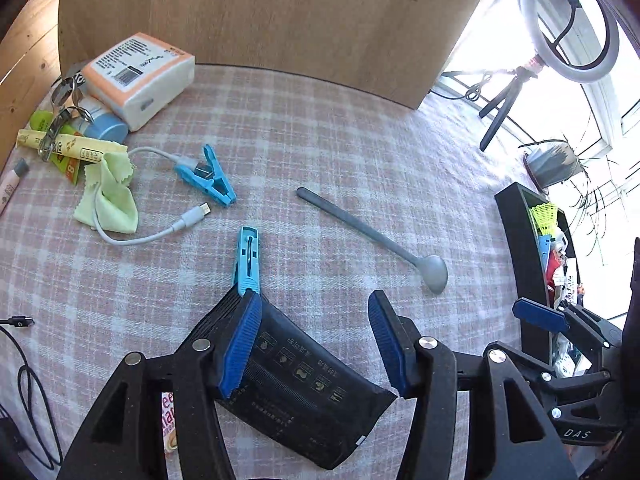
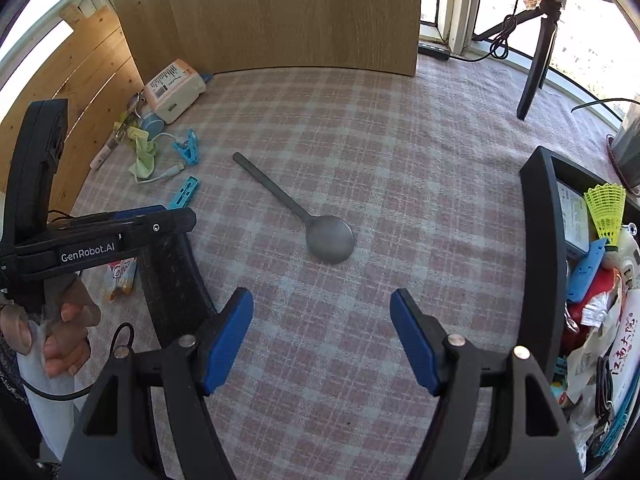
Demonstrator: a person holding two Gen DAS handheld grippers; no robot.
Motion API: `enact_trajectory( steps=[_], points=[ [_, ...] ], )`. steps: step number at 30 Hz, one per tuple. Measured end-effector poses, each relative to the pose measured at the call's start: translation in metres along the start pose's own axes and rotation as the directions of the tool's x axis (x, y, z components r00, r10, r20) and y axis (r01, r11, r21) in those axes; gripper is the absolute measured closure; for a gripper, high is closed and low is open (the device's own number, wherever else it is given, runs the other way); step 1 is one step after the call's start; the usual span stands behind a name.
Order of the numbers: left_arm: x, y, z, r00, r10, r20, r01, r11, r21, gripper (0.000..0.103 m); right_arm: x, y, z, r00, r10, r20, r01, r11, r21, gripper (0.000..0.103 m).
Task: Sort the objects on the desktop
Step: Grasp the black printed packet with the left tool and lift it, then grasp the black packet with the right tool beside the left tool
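Observation:
My left gripper [image 1: 313, 298] is shut on a black printed packet [image 1: 304, 392], which hangs tilted just above the checked tablecloth [image 1: 320, 140]. The same packet [image 2: 172, 280] shows under the left gripper's body in the right wrist view. A grey spoon [image 1: 372, 236] lies ahead of it, bowl to the right. My right gripper [image 2: 322, 294] is open over bare cloth with nothing between its fingers. The spoon [image 2: 288, 200] lies just beyond its tips. Two blue clips [image 1: 248, 256] [image 1: 212, 180] lie further left.
A black bin [image 2: 540, 240] at the right holds a shuttlecock, bags and other items. At the back left lie a tissue pack [image 1: 140, 76], a green cloth [image 1: 116, 196] and a white cable [image 1: 160, 232]. A snack packet [image 2: 120, 276] lies beneath the left gripper. A wooden board stands behind.

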State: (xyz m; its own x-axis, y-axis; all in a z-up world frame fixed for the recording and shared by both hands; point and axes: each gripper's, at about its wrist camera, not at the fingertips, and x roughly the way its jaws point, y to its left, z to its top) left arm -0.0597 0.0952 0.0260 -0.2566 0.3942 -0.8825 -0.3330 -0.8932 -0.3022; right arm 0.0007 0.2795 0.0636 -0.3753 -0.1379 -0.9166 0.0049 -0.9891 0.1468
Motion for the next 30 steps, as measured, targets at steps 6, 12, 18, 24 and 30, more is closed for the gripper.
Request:
enact_trajectory(
  steps=[6, 12, 18, 24, 30],
  points=[
    [-0.030, 0.038, -0.032, 0.997, 0.057, 0.048, -0.055, 0.998, -0.045, 0.051, 0.001, 0.034, -0.013, 0.997, 0.078, -0.009, -0.079, 0.995, -0.061, 0.035],
    [-0.022, 0.043, -0.072, 0.999, 0.052, -0.013, -0.053, 0.998, -0.039, 0.051, 0.026, 0.053, -0.002, 0.984, 0.165, -0.073, -0.170, 0.983, -0.068, 0.050],
    [-0.012, 0.046, -0.075, 0.999, 0.045, -0.011, -0.045, 0.996, -0.080, 0.051, 0.055, 0.074, 0.010, 0.971, 0.199, -0.136, -0.210, 0.975, -0.076, 0.050],
    [0.000, 0.047, -0.068, 1.000, 0.010, -0.018, -0.011, 0.996, -0.089, 0.051, 0.075, 0.089, 0.013, 0.961, 0.218, -0.170, -0.231, 0.971, -0.063, 0.060],
    [0.006, 0.044, -0.067, 1.000, -0.001, -0.009, 0.000, 0.996, -0.089, 0.060, 0.081, 0.099, 0.010, 0.954, 0.232, -0.188, -0.248, 0.966, -0.068, 0.072]
  ],
)
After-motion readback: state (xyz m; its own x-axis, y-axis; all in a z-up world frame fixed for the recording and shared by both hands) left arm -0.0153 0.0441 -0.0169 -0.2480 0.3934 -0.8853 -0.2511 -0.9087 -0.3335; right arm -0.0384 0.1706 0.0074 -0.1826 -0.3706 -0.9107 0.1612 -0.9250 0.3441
